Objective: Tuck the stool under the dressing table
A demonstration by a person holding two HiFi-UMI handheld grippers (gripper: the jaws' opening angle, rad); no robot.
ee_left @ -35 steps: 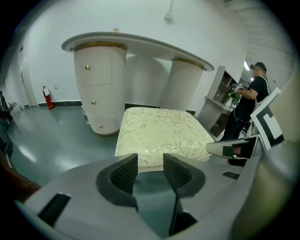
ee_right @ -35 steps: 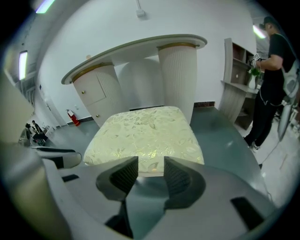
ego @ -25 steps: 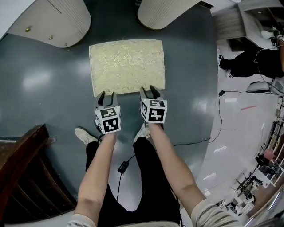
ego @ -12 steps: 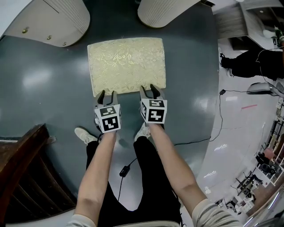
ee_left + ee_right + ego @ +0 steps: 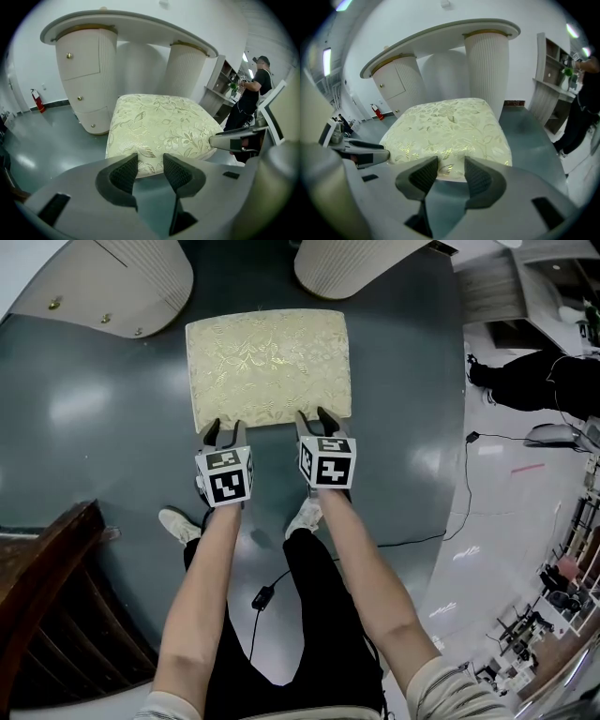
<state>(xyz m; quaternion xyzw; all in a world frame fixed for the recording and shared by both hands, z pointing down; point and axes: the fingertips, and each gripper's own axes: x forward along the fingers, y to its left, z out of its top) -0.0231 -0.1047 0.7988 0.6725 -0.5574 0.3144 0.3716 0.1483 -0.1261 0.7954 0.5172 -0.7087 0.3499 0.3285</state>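
The stool (image 5: 267,367) has a cream floral cushion and stands on the grey floor just short of the dressing table's two white fluted pedestals (image 5: 103,282) (image 5: 361,263). My left gripper (image 5: 220,433) and right gripper (image 5: 319,418) are side by side at the cushion's near edge, tips against or very near it. Both are open, with nothing between the jaws. In the left gripper view the stool (image 5: 159,124) fills the middle beyond my left gripper (image 5: 146,171), under the table top (image 5: 126,28). The right gripper view shows the stool (image 5: 445,126) beyond my right gripper (image 5: 451,173).
Dark wooden furniture (image 5: 47,615) stands at the lower left. A black cable (image 5: 422,540) runs over the floor at the right. A person in black (image 5: 534,381) is near white shelves at the far right. A fire extinguisher (image 5: 38,101) stands by the wall.
The stool has slid a little toward the dressing table, and both grippers have moved forward with its near edge.
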